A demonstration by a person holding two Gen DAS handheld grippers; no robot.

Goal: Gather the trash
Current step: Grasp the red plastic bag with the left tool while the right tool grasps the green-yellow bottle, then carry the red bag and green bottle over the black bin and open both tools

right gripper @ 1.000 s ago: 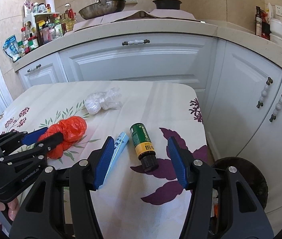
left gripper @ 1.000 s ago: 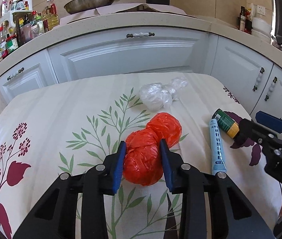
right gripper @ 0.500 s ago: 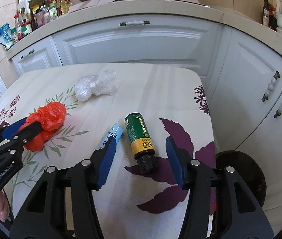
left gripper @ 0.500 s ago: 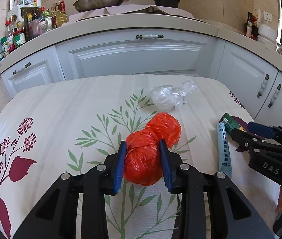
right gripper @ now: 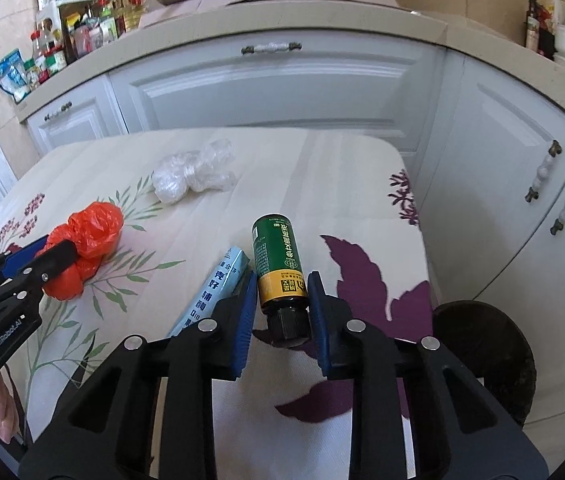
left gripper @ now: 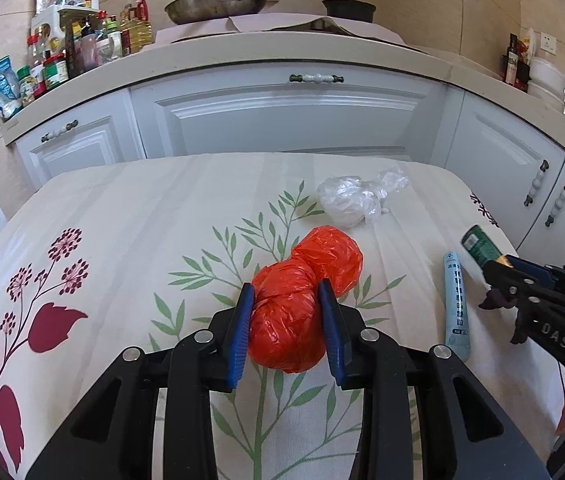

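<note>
A crumpled red plastic bag [left gripper: 286, 328] lies on the flowered tablecloth [left gripper: 122, 216], and my left gripper [left gripper: 285, 285] is shut on its near lobe. My right gripper [right gripper: 282, 278] is closing its jaws around a green bottle [right gripper: 276, 248] with a yellow label and black cap that lies on its side; both blue pads touch the bottle's lower body. A light blue tube [right gripper: 222, 280] lies just left of the bottle. A clear crumpled plastic bag [right gripper: 190, 172] sits farther back. In the left wrist view the right gripper [left gripper: 498, 266] and bottle [left gripper: 480, 244] show at the right edge.
White cabinets [left gripper: 282, 120] under a counter with a pan, pot and bottles close off the far side. The table's right edge [right gripper: 422, 240] drops beside more cabinet doors. A dark round object [right gripper: 490, 344] sits on the floor at the table's right corner.
The right gripper's jaws have narrowed from wide apart to touching the green bottle, and it has edged forward. The left gripper keeps its hold on the red bag.
</note>
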